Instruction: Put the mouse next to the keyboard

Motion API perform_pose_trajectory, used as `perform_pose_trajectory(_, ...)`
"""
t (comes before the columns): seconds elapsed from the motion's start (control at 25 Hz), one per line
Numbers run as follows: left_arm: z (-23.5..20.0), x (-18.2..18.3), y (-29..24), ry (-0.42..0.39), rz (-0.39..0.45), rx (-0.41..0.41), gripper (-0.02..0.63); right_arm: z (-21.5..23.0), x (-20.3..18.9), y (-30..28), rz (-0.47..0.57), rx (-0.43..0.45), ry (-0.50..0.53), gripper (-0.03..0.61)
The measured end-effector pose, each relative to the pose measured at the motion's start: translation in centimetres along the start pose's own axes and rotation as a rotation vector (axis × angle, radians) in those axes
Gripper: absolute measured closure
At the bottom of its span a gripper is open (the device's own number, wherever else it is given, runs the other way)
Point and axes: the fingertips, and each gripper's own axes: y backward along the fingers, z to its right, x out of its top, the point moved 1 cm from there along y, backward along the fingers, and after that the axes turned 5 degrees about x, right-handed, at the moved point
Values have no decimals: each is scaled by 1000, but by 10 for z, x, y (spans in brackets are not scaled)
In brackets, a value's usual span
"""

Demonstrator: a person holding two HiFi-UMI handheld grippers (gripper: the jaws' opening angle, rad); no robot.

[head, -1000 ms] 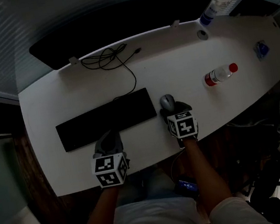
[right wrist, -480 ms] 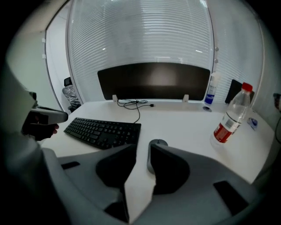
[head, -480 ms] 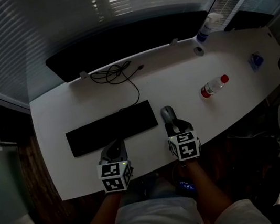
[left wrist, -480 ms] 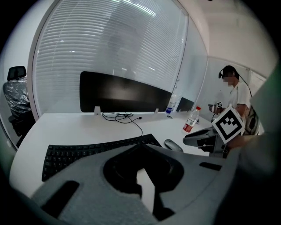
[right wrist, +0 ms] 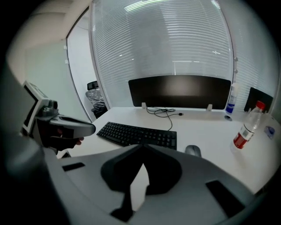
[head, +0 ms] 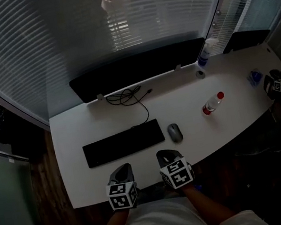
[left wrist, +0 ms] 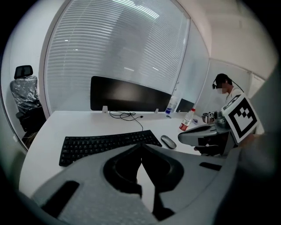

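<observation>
The small grey oval mouse (head: pixel 175 132) lies on the white bench (head: pixel 190 90) just beside the flat black keyboard's (head: pixel 124 143) right end, apparently placed, so left gripper (head: pixel 121 170) and right gripper (head: pixel 165 157) hang apart from it, jaws closed together on nothing.

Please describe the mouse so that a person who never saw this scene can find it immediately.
On the long white desk, find the black keyboard near the front edge. Just beyond its right end, not touching it, lies the mouse: a small grey oval, low and flat, unlike the red-capped bottle farther right.
</observation>
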Motion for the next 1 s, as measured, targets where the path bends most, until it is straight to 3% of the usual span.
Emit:
perform_pose_trajectory(0.44, -20, 25, 21, 36, 89, 56, 608, -33, 24, -5, 51, 50, -6, 575)
perform_pose_trajectory(1.0, -23, 17, 36, 59, 90, 69, 609, -59, 28, -8, 34, 99, 38, 575)
